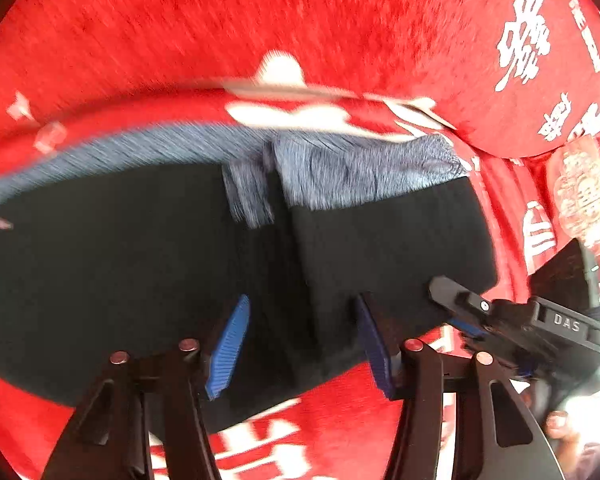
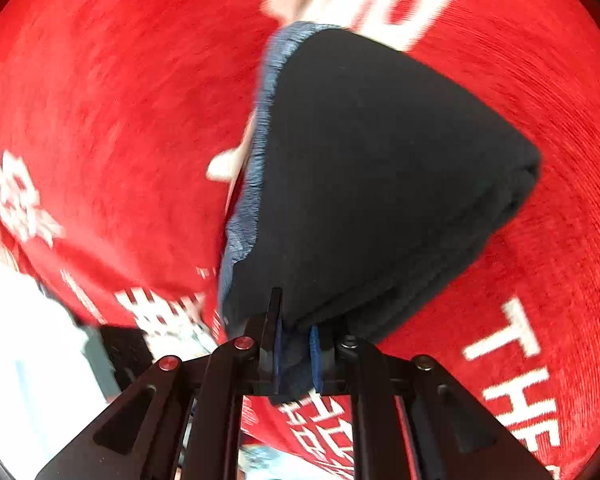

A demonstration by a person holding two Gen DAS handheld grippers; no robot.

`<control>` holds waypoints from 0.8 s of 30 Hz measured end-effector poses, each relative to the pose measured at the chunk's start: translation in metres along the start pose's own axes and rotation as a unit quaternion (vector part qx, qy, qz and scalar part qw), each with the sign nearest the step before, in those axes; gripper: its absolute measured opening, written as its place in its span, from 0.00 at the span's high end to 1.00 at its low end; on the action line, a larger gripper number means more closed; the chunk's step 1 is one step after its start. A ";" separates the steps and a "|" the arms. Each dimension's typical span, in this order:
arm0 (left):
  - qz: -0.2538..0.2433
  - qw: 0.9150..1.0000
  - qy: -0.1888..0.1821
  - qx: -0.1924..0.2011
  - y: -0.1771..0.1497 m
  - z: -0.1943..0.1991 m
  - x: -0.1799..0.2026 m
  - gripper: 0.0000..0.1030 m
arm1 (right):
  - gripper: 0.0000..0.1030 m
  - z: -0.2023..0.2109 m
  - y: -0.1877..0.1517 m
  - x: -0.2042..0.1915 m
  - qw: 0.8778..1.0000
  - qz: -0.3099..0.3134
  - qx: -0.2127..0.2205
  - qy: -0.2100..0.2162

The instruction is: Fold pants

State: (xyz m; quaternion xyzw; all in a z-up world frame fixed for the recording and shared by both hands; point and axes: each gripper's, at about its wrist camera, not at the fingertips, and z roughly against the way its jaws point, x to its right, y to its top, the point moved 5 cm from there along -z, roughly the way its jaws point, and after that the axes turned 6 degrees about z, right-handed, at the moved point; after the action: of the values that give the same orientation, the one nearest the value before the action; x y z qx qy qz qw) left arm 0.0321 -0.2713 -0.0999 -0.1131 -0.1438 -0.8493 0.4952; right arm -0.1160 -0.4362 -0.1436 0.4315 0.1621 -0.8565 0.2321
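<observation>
One pair of black pants (image 1: pixel 140 272), folded with a grey lining edge showing, lies on a red cloth (image 1: pixel 220 20). The left gripper (image 1: pixel 304 340) hovers over the pants, jaws wide. The right gripper (image 2: pixel 296 356) pinches the pants' near corner, jaws narrow.

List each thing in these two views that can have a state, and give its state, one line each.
pants: folded, black side out, grey lining showing at edge
left gripper: open over the pants
right gripper: shut on the pants' corner
red cloth: spread under the pants
</observation>
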 end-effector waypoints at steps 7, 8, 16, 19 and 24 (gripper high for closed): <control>-0.031 0.999 -0.037 -0.015 0.006 0.005 0.002 0.45 | 0.72 -0.018 -0.007 0.009 0.998 0.018 -0.044 -0.045; -0.036 0.998 -0.048 -0.018 0.007 0.002 0.009 0.45 | 0.67 -0.014 -0.010 0.001 0.996 0.039 -0.060 -0.051; -0.038 0.995 -0.080 -0.046 0.014 -0.017 0.024 0.45 | 0.53 0.050 0.023 -0.059 0.959 0.250 -0.023 -0.134; -0.034 0.994 -0.083 -0.057 0.015 -0.025 0.024 0.45 | 0.53 0.053 0.061 -0.046 0.953 0.247 0.008 -0.173; -0.035 0.996 -0.052 -0.066 0.013 -0.038 0.023 0.71 | 0.80 0.032 0.098 -0.014 0.963 0.189 0.004 -0.190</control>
State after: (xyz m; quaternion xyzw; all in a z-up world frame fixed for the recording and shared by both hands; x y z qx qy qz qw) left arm 0.0299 -0.3097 -0.1263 -0.1844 -0.1164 -0.8669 0.4482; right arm -0.0773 -0.5298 -0.1215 0.2847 0.0266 -0.8639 0.4147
